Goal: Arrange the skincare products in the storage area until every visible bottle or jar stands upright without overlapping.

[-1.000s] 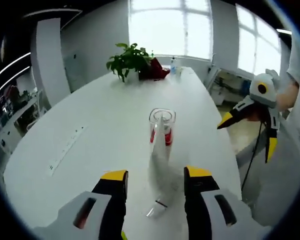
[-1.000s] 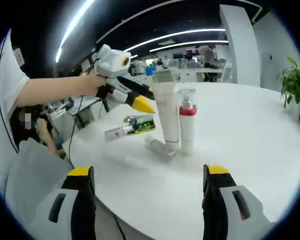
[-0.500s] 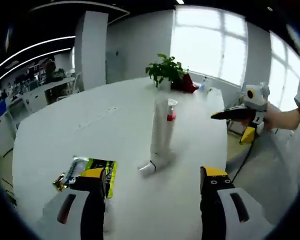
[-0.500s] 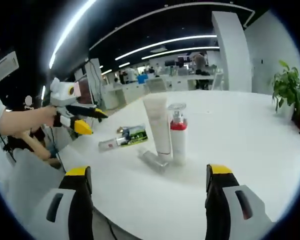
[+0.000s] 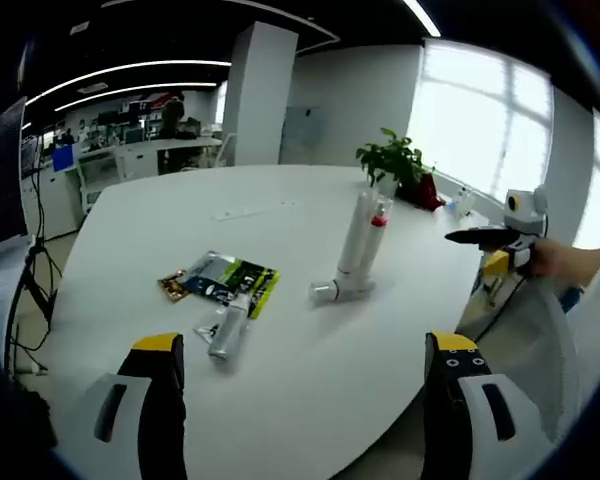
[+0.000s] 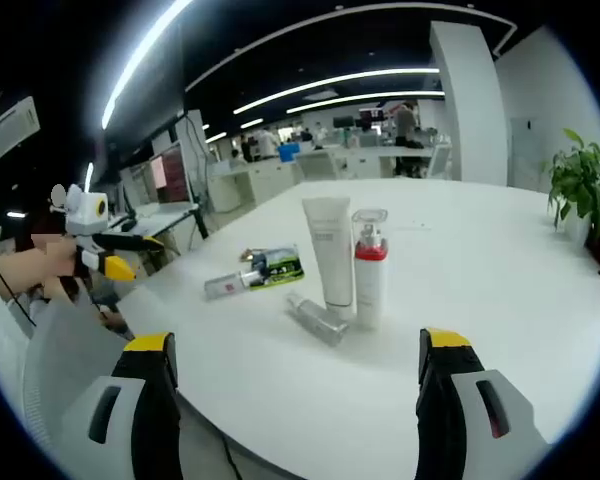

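Note:
A white tube (image 6: pixel 328 255) stands upright on its cap beside a clear pump bottle with a red collar (image 6: pixel 370 270) near the middle of the white table (image 6: pixel 500 260). A small clear bottle (image 6: pixel 315 318) lies on its side at their feet. Further left, a green sachet (image 6: pixel 275 265) and a small tube (image 6: pixel 225 285) lie flat. From the other side I see the white tube (image 5: pixel 355 235), the pump bottle (image 5: pixel 377 238), the lying clear bottle (image 5: pixel 335 290), the sachet (image 5: pixel 225 280) and the small tube (image 5: pixel 230 330). My left gripper (image 5: pixel 305 350) and right gripper (image 6: pixel 305 350) are open, empty and back from the table. The left gripper (image 6: pixel 140 253) also appears far left.
A potted plant (image 5: pixel 395 165) stands at the table's far end, by the windows. A white pillar (image 5: pixel 260 95) and office desks (image 5: pixel 140 155) lie behind. The right gripper (image 5: pixel 477 250), held in a hand, hovers off the table's right edge.
Both views have pulled back from the table. The left view swung round, so the sachet and small tube now lie in front. Nothing on the table has moved.

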`<move>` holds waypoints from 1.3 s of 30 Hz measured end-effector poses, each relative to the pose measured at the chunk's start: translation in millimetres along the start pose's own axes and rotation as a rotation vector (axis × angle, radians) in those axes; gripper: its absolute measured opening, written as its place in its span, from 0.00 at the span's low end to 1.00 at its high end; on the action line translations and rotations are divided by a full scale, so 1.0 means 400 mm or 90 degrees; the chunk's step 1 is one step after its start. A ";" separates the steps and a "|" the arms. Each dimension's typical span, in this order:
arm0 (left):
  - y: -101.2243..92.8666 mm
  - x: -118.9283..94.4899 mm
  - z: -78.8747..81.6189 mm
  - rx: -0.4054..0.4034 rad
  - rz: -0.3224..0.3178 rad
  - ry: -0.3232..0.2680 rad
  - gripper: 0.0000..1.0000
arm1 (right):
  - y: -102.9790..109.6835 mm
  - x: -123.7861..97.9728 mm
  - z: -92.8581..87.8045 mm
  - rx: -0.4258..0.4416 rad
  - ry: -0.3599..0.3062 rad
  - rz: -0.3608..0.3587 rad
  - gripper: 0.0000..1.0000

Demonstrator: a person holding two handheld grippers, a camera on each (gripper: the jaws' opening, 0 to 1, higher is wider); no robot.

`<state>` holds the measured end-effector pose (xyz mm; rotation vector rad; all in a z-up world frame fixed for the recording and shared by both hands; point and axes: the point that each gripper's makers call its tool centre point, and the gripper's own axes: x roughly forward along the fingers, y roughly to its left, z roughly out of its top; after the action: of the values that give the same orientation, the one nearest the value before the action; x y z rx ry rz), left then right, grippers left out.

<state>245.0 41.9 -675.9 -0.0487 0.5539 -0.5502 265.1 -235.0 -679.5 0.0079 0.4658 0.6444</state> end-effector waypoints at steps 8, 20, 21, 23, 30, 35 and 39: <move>-0.018 -0.062 -0.018 -0.057 0.035 -0.033 0.96 | 0.045 0.000 0.012 0.001 -0.004 0.015 0.99; -0.061 -0.040 -0.038 -0.014 0.039 -0.040 0.93 | 0.051 0.005 -0.028 -0.015 0.041 0.019 0.99; -0.062 -0.039 -0.039 -0.015 0.036 -0.039 0.92 | 0.051 0.005 -0.030 -0.015 0.044 0.019 0.99; -0.063 -0.041 -0.039 -0.013 0.033 -0.040 0.92 | 0.052 0.007 -0.037 -0.016 0.052 0.022 0.99; -0.059 -0.038 -0.037 0.009 0.041 -0.043 0.90 | 0.065 0.013 -0.060 -0.026 0.084 0.030 0.98; -0.045 -0.042 -0.034 0.004 0.044 -0.053 0.89 | 0.082 0.022 -0.070 -0.038 0.109 0.039 0.96; -0.039 -0.046 -0.030 -0.007 0.049 -0.065 0.88 | 0.082 0.035 -0.078 -0.050 0.129 0.050 0.94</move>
<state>218.3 39.1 -674.2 -0.0649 0.4571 -0.4665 243.0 -204.9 -708.4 -0.1148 0.6376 0.7441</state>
